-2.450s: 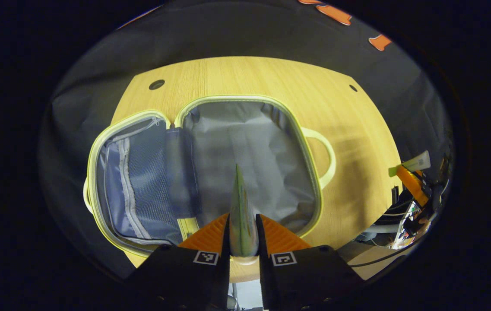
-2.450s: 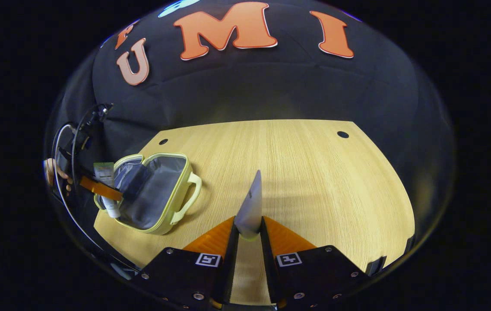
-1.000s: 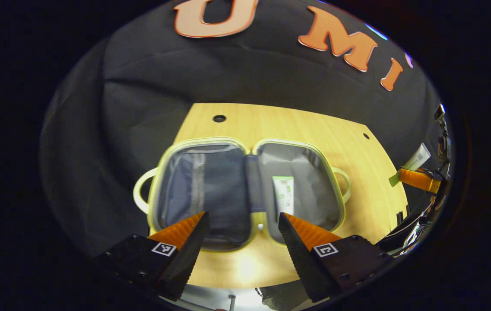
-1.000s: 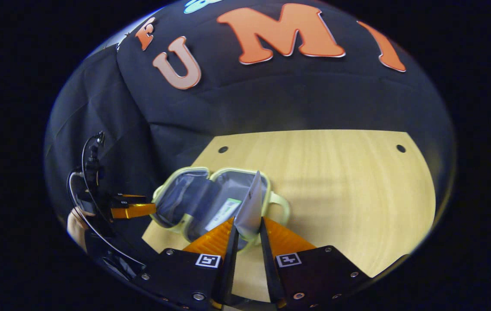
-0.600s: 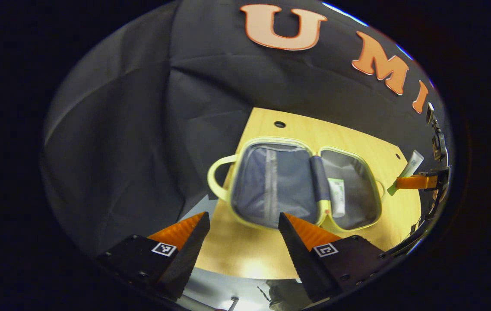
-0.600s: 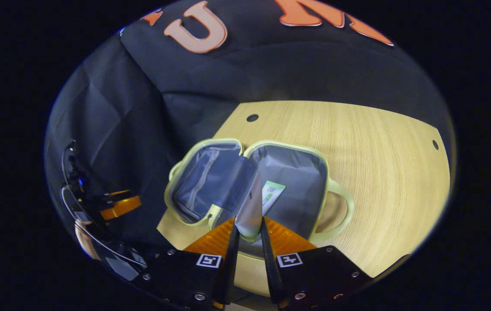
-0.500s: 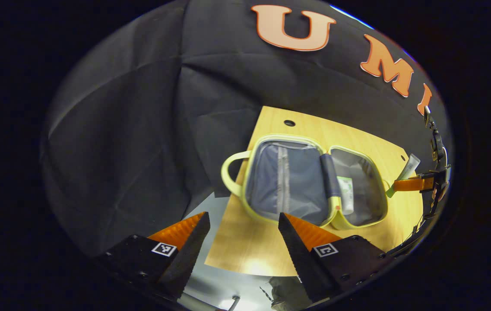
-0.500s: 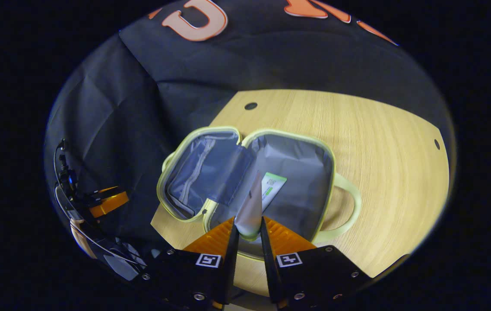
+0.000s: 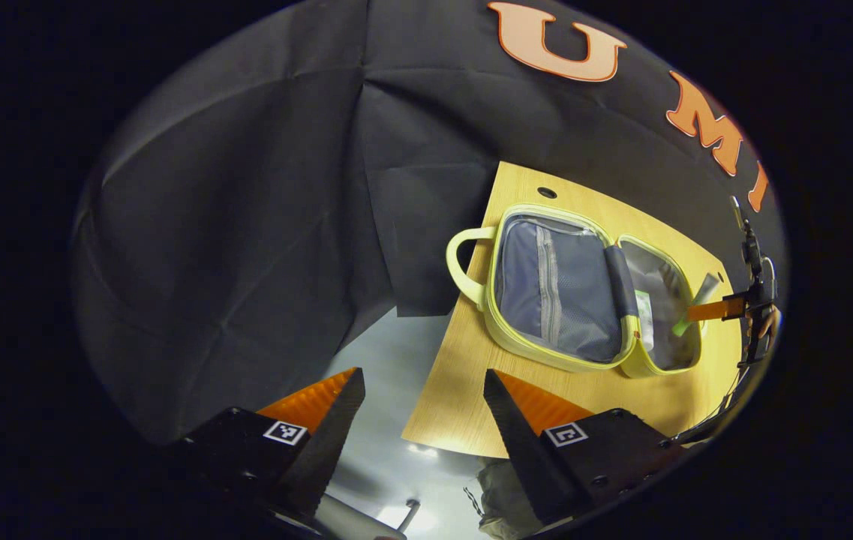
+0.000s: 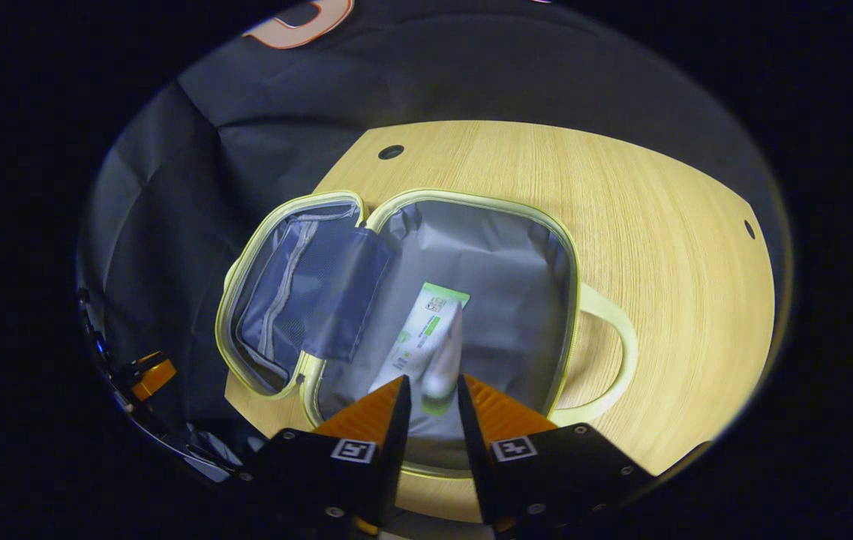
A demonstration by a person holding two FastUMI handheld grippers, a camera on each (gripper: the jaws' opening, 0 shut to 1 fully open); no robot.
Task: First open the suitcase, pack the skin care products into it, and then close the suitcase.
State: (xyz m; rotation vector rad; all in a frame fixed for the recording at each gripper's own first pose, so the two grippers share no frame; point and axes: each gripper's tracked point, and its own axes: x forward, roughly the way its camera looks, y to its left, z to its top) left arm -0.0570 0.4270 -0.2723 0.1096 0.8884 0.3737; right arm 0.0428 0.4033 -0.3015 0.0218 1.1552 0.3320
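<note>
Over the open suitcase (image 10: 501,247) on the bench (image 10: 659,225), right claw (image 10: 434,390) pinches a white tube (image 10: 443,360) by its green cap end. A released tube may land on the green-labelled tube (image 10: 417,337) lying at 6 o'clock inside, or catch the zip rim. Left claw (image 9: 418,420) is spread, empty, well apart.
</note>
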